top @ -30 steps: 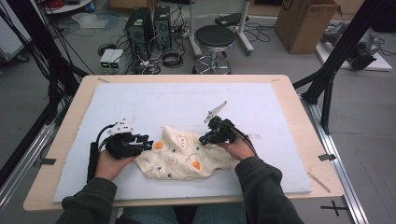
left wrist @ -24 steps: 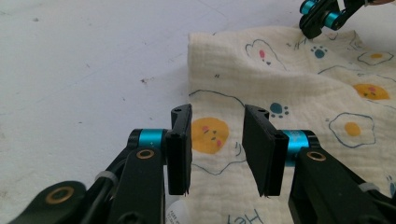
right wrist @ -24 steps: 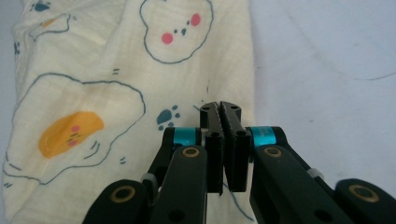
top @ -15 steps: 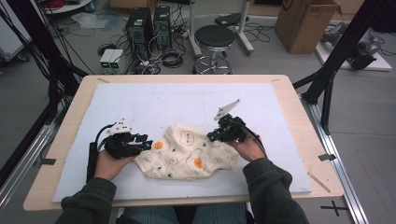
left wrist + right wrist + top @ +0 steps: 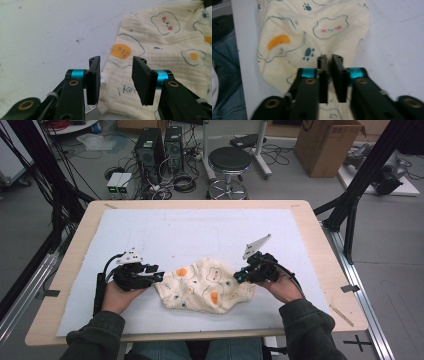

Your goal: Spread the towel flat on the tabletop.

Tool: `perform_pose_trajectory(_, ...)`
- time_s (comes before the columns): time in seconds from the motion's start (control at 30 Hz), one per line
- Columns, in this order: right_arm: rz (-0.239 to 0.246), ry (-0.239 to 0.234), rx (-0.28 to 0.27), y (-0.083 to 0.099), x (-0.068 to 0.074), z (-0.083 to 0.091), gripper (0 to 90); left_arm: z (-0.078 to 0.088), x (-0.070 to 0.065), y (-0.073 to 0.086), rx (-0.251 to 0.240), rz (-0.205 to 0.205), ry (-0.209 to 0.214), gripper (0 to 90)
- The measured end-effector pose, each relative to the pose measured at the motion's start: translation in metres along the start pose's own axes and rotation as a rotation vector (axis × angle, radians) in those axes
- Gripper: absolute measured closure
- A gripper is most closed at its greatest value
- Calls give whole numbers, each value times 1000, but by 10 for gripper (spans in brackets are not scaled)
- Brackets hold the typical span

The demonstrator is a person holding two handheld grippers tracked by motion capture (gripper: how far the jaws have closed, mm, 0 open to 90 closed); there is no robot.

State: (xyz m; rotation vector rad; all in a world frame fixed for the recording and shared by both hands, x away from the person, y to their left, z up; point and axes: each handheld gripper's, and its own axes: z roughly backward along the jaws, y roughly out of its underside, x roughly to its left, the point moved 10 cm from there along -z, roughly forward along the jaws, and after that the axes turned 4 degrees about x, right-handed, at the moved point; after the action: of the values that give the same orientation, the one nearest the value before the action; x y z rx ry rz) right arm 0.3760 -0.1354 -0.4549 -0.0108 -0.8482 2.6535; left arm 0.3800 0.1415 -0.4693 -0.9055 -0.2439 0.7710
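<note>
A cream cloth (image 5: 207, 287) printed with fried eggs, bears and paw marks lies rumpled on the white mat (image 5: 190, 230) near the front edge. My left gripper (image 5: 159, 276) lies at its left edge. In the left gripper view the jaws (image 5: 116, 72) stand apart and have just been opening. The cloth (image 5: 160, 42) lies under the gap, with a white label (image 5: 103, 78) by the left jaw, and the pads press on nothing. My right gripper (image 5: 239, 276) is at the cloth's right edge. Its jaws (image 5: 329, 65) have just opened to a narrow slit above the cloth (image 5: 312, 37).
The mat covers most of a wooden table (image 5: 320, 250). Beyond its far edge stand a black stool (image 5: 229, 162), computer towers (image 5: 157, 145) and a cardboard box (image 5: 330, 145). Black frame posts (image 5: 350, 205) flank the table. The person's jeans (image 5: 224, 82) lie just off the near edge.
The right gripper has moved right along the table and drawn the cloth's right side out with it, so the cloth lies wider. The left hand has stayed put.
</note>
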Motion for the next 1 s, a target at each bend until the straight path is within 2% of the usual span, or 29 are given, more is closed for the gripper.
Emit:
perform_pose_trajectory(0.13, -29, -5, -77, -20, -11, -1, 704, -1, 3, 7, 32, 9, -21, 566)
perform_pose_trajectory(0.23, -31, 9, -100, -37, -22, -11, 657, -2, 6, 11, 60, 6, -33, 556)
perform_pose_trajectory(0.37, -66, 21, -84, -50, -38, -35, 597, -8, 7, 16, 101, 4, -45, 562)
perform_pose_trajectory(0.47, -91, 21, -53, -49, -48, -53, 593, -13, 5, 21, 134, -14, -43, 638)
perform_pose_trajectory(0.57, -101, 19, -8, -44, -54, -68, 626, -15, 3, 24, 159, -25, -33, 737)
perform_pose_trajectory(0.7, -111, 19, 28, -40, -56, -76, 738, -19, 4, 27, 183, -42, -35, 829)
perform_pose_trajectory(0.8, -108, 16, 44, -38, -57, -78, 865, -20, 5, 26, 183, -44, -41, 849)
perform_pose_trajectory(0.87, -108, 9, 30, -39, -57, -75, 876, -18, 6, 25, 170, -40, -52, 855)
perform_pose_trajectory(0.93, -115, -17, 15, -40, -52, -70, 881, -15, 9, 21, 147, -39, -66, 856)
perform_pose_trajectory(1.0, -101, -75, 0, -42, -42, -64, 880, -12, 14, 18, 126, -25, -86, 858)
